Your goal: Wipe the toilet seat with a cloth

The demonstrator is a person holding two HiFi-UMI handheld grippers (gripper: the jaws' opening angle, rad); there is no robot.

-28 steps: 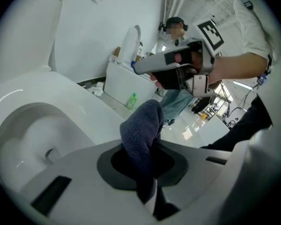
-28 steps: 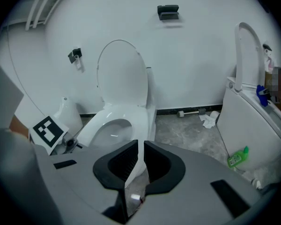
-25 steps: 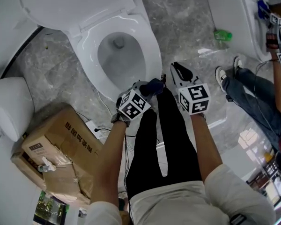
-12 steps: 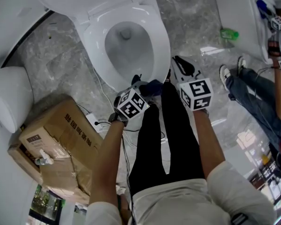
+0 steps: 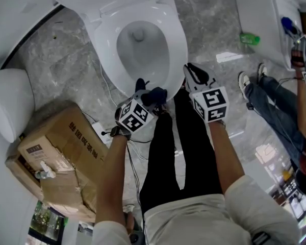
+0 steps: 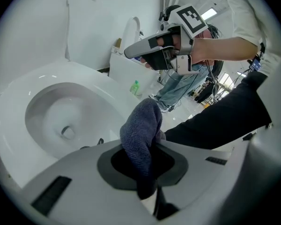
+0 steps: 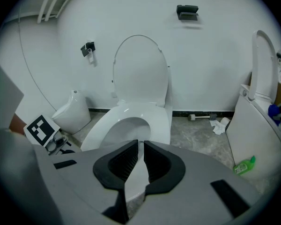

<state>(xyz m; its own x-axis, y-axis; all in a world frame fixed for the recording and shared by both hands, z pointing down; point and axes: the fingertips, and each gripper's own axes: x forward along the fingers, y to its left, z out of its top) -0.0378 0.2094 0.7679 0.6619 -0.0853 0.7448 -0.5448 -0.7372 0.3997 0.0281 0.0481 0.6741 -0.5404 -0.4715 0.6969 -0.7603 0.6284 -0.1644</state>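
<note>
Left gripper is clamped on the dark cloth, near the toilet seat at six o'clock. Right gripper hovers at five o'clock, jaws nearly together, empty.

1. The left tool and its dark blue cloth move left, and the cloth now overlaps the near rim of the toilet seat.
2. The right tool moves closer to the seat's near right edge.
3. The head view shifts, so the toilet sits further right and the cardboard box sits further left.
</note>
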